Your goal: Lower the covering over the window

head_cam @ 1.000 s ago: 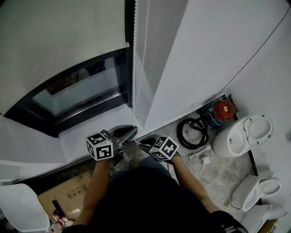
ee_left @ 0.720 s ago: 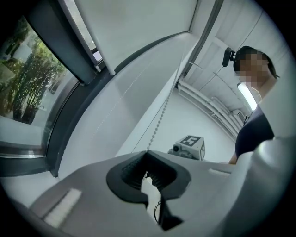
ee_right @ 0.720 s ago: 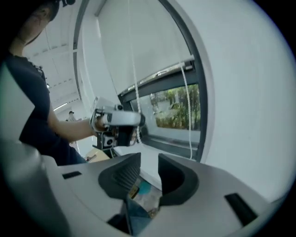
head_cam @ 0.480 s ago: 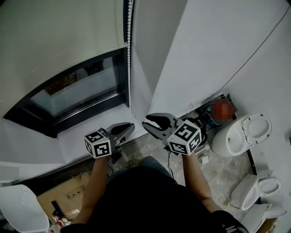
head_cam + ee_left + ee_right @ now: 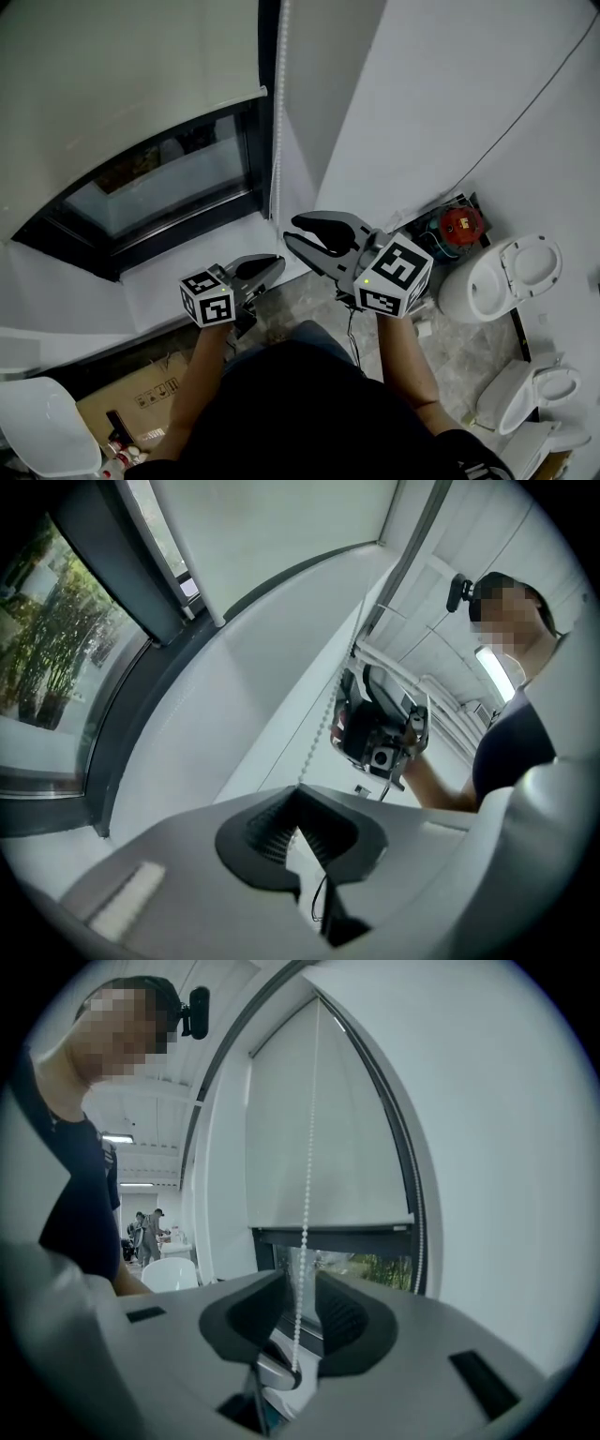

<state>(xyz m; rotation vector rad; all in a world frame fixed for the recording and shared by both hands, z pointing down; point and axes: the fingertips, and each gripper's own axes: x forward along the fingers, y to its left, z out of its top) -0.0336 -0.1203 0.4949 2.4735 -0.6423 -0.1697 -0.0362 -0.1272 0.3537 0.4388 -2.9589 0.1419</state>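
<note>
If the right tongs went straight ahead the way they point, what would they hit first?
The bead chain hanging between the right tongs, which have just opened; behind it, probably the window glass.

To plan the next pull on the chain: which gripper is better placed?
Right. The right gripper is higher, its jaws have just been opening, and the bead chain hangs between them. The left gripper is shut on it lower.
</note>
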